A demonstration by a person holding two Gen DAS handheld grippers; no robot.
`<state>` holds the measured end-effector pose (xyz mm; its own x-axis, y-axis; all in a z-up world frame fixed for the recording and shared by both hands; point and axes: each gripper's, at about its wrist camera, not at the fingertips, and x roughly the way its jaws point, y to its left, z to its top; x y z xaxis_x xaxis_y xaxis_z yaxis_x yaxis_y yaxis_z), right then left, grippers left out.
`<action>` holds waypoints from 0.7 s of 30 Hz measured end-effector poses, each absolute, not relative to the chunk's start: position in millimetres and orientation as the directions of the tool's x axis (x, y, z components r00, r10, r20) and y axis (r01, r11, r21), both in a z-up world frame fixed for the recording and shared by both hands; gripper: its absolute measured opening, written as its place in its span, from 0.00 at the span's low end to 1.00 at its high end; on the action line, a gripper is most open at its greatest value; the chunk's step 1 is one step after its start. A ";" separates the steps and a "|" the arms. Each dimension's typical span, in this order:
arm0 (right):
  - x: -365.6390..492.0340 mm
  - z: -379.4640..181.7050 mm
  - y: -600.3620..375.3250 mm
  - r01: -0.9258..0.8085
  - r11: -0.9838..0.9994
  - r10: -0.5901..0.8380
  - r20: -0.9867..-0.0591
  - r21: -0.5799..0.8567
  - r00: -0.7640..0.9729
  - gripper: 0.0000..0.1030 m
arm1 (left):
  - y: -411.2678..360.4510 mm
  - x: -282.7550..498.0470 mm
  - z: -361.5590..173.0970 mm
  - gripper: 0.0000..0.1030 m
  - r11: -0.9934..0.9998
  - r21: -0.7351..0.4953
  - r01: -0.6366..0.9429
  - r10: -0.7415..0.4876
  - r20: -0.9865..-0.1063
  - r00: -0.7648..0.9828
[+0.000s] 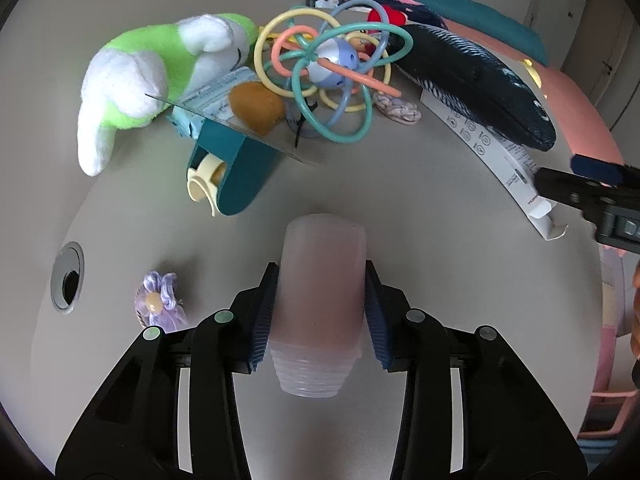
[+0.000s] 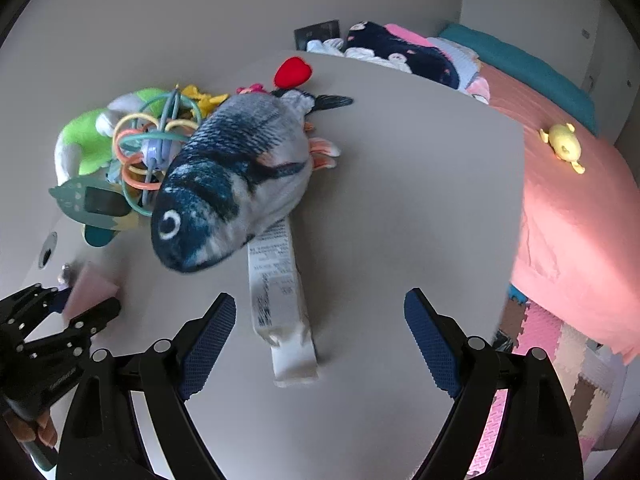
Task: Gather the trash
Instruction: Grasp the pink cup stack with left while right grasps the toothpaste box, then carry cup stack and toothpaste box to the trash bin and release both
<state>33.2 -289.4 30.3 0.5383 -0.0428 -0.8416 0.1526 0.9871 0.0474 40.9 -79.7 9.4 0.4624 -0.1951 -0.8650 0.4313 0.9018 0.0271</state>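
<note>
Between the left tongs (image 1: 320, 312), closed on its sides, a stack of translucent plastic cups (image 1: 322, 292) hangs above the bench (image 1: 420, 220). Right tongs (image 2: 320, 336) gape wide and empty over the flattened white carton (image 2: 280, 300) pinned under the plush fish (image 2: 236, 184). Next, I judge, comes pinching the carton's free end and sliding it clear.

A: What can't be made out here?

B: The white carton (image 2: 280, 304) runs under the plush fish (image 2: 236, 176), so its far end is hidden, and its print is too blurred to read.

A: And on the left?

B: The ring rattle (image 1: 328, 68) covers the toys behind it. In the right wrist view the cup stack (image 2: 89, 288) is smeared, half behind the left gripper (image 2: 86, 304).
</note>
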 end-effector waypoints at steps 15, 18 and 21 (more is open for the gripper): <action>46.4 15.0 -264.0 0.068 0.998 -0.017 -0.871 0.018 0.491 0.28 | -83.3 36.5 17.2 0.38 0.918 0.023 0.396 -0.201 -0.833 0.516; 34.8 19.1 -264.7 0.063 0.996 0.024 -0.872 0.063 0.488 0.28 | -86.2 30.9 20.1 0.38 0.916 0.011 0.401 -0.213 -0.834 0.509; 19.7 27.4 -266.6 0.046 0.991 0.087 -0.867 0.125 0.491 0.27 | -89.3 23.2 26.6 0.38 0.913 0.013 0.407 -0.214 -0.835 0.508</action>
